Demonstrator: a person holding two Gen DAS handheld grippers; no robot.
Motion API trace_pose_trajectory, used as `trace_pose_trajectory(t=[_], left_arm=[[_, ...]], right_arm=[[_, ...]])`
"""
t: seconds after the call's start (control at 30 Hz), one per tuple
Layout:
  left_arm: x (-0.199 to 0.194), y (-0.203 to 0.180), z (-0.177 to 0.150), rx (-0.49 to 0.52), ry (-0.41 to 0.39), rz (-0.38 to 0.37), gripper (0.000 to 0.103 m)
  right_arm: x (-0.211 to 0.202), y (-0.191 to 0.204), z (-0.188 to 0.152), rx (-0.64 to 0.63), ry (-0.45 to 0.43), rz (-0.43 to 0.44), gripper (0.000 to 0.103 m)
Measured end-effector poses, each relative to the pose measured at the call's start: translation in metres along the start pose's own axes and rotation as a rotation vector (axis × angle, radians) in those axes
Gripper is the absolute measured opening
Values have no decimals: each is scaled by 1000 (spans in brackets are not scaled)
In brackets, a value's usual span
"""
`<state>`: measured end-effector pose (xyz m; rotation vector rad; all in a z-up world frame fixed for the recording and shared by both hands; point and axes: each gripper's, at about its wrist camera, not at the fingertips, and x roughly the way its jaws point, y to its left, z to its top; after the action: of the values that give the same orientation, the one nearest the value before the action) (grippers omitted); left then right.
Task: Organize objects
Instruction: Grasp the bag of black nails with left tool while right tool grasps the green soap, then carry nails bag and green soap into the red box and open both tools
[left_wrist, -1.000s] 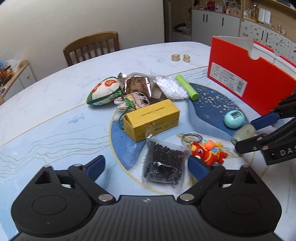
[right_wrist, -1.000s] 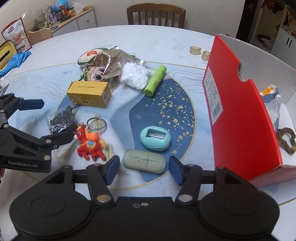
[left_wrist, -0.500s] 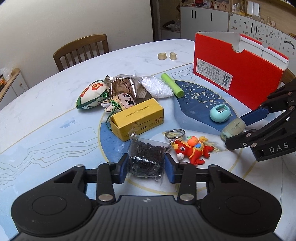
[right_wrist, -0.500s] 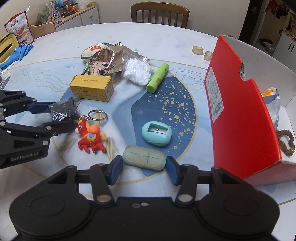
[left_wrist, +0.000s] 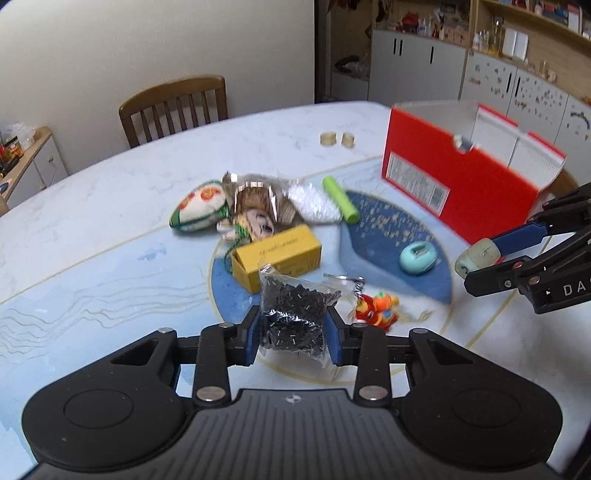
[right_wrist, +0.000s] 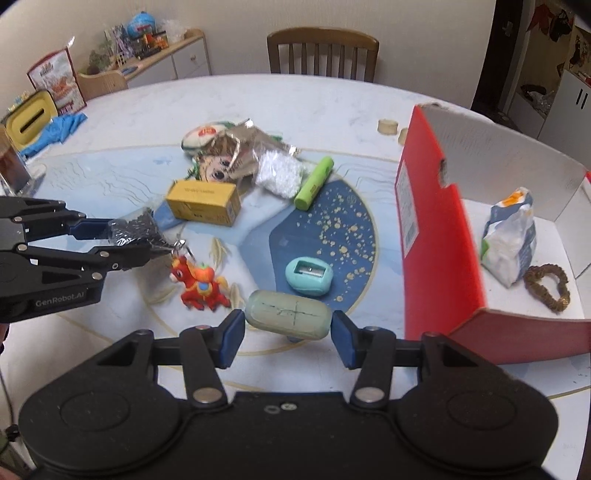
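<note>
Left wrist view has the left tool (left_wrist: 292, 334) just closing on a clear bag of black bits (left_wrist: 294, 323) above the bench (left_wrist: 110, 206), while the right tool (right_wrist: 288, 338) clamps a pale green bar (right_wrist: 288, 314) beside the red box (right_wrist: 439, 258).
</note>
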<state>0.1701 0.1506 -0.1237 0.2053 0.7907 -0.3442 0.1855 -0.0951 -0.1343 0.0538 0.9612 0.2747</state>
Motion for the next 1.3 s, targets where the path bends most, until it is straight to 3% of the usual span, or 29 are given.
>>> trace_pose_trajectory(t=[0.33, 0.63, 1.3], left_arm=[[-44, -13, 33, -18, -66, -34, 35], [-61, -46, 65, -26, -99, -83, 35], [-18, -185, 128, 77, -88, -174, 35]], right_arm=[[-61, -26, 15, 1, -89, 27, 50], [-99, -66, 23, -4, -149, -3, 50], [-118, -199, 11, 33, -155, -77, 50]])
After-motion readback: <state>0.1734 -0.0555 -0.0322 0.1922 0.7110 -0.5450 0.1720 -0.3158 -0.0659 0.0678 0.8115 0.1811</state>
